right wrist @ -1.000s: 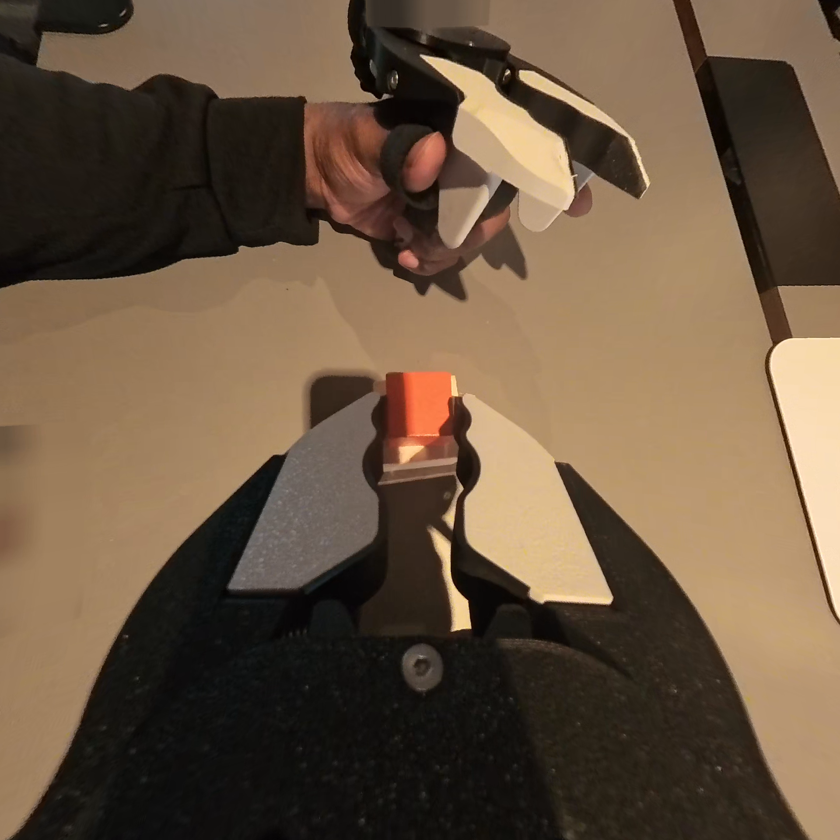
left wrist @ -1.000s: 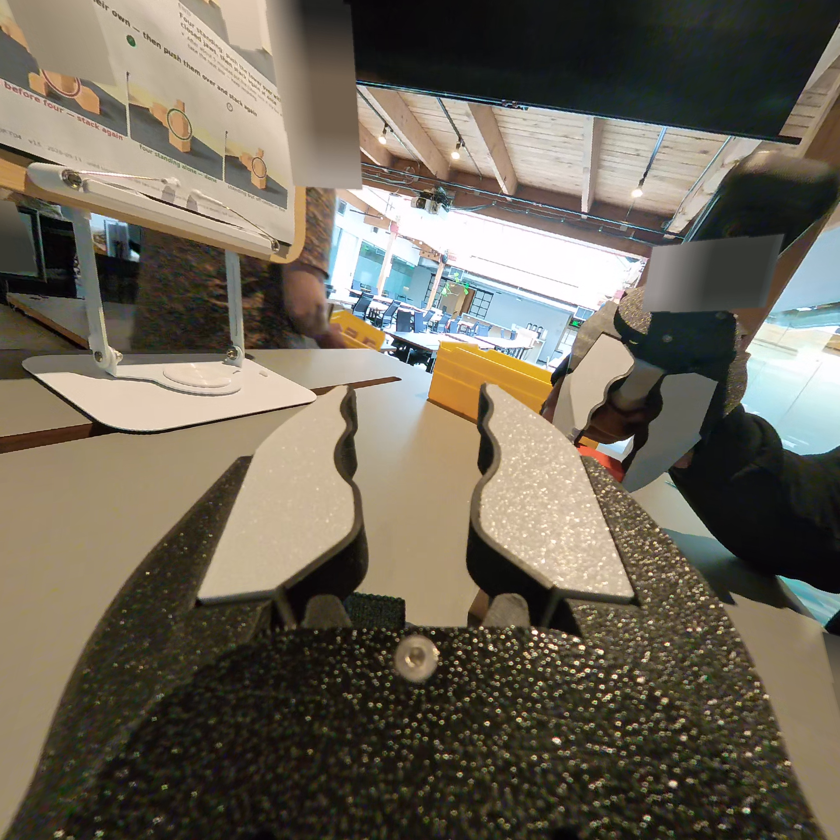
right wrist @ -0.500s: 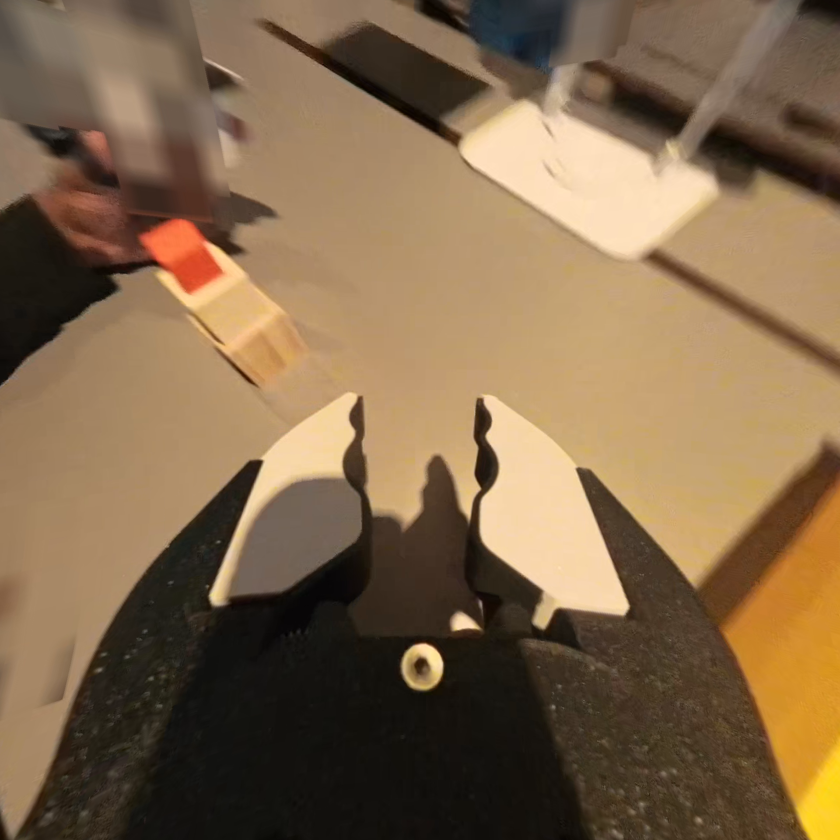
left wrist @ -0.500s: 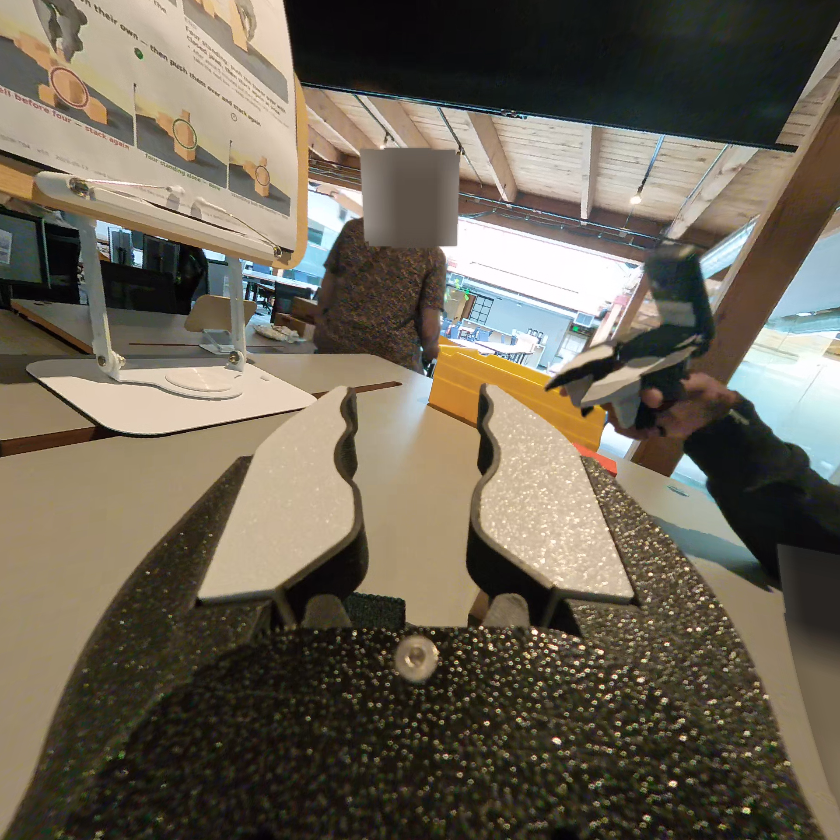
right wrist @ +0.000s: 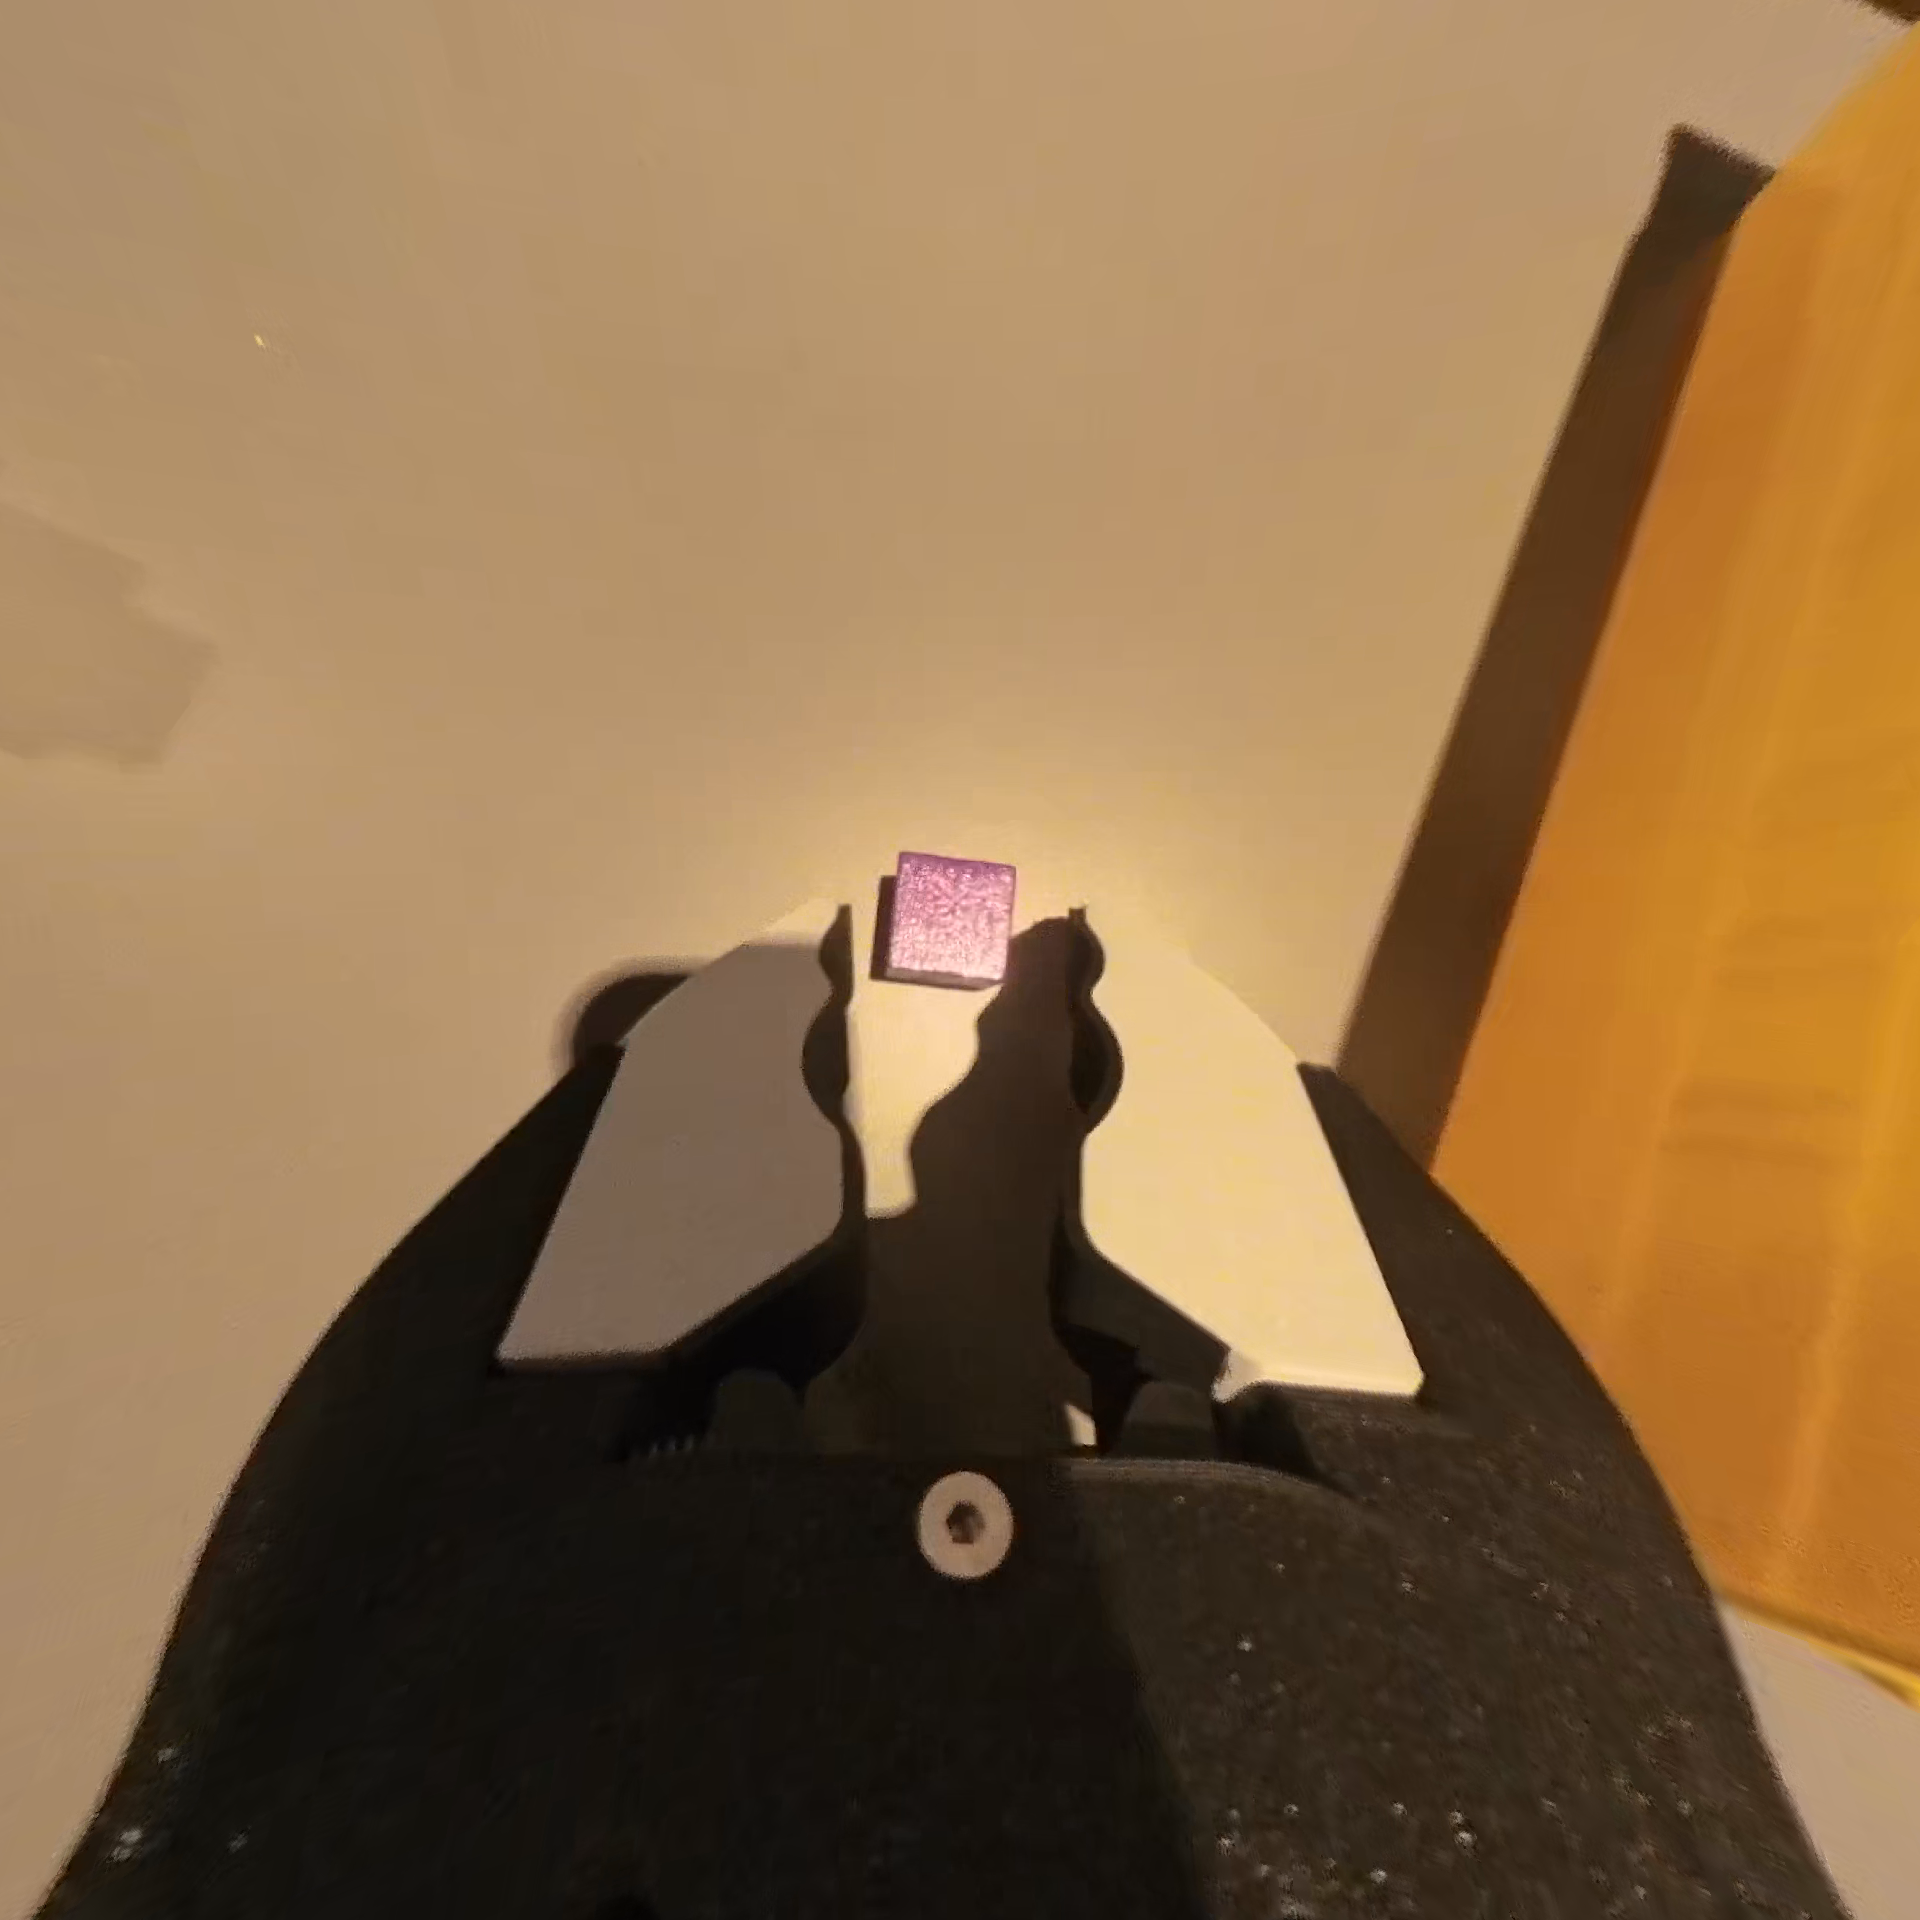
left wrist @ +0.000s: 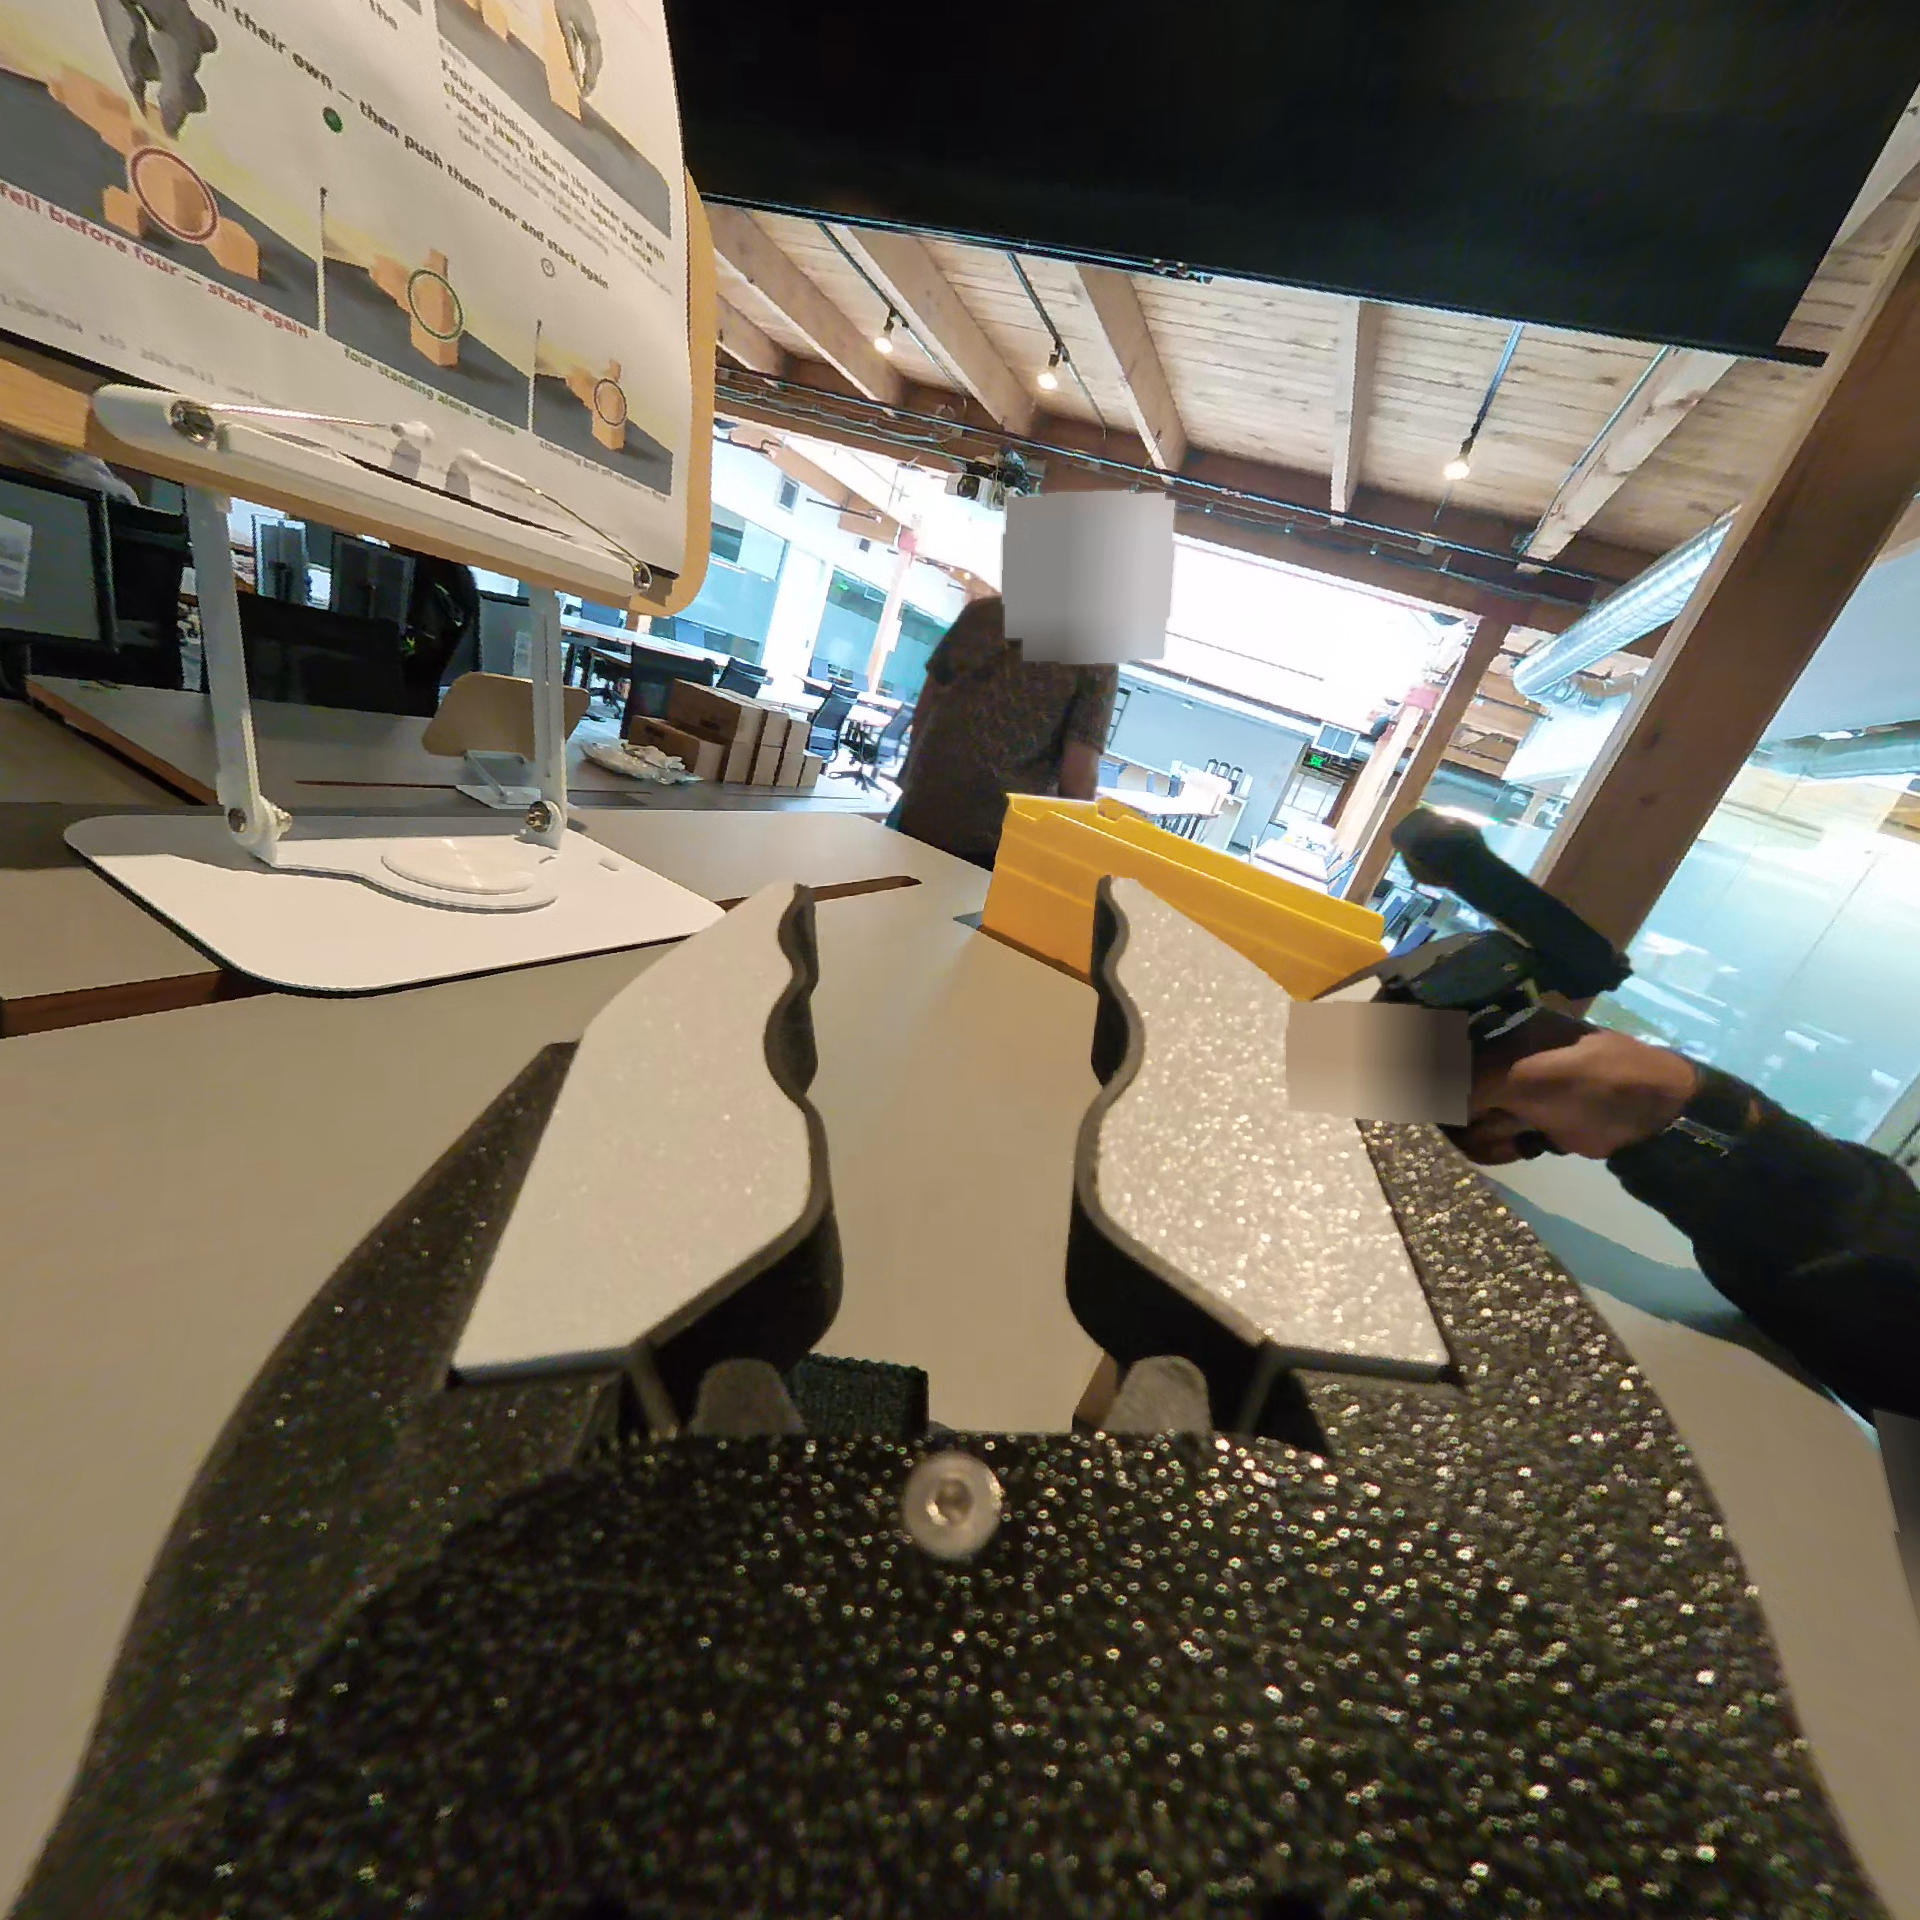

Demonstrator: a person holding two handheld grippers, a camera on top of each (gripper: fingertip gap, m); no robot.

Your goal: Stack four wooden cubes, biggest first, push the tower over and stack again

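My right gripper (right wrist: 956, 914) hangs above the table (right wrist: 623, 416), fingers spread and empty. A small purple cube (right wrist: 943, 916) sits on the table just beyond and between the fingertips, a little nearer the left one, apart from both. Whether it is one of the four cubes' smallest I cannot confirm; no other cube shows in either view. A yellow bin (right wrist: 1714, 831) lies well off past my right finger.

My left gripper (left wrist: 951, 904) is held low over the table, fingers spread with bare tabletop between them, holding nothing. Beyond its left finger stands a white stand (left wrist: 395, 883) carrying an instruction sheet (left wrist: 343, 187). Past its right finger the other gripper appears farther off, partly masked. A person (left wrist: 997, 748) stands behind the table.

Assessment: the step in hand appears to be fetching the purple cube for the stack.

Next move, as I judge it: lower the right gripper until the fingers straddle the cube, centre it between the pads, then close squarely on opposite faces. The cube is small; an off-centre closure could twist or flick it.
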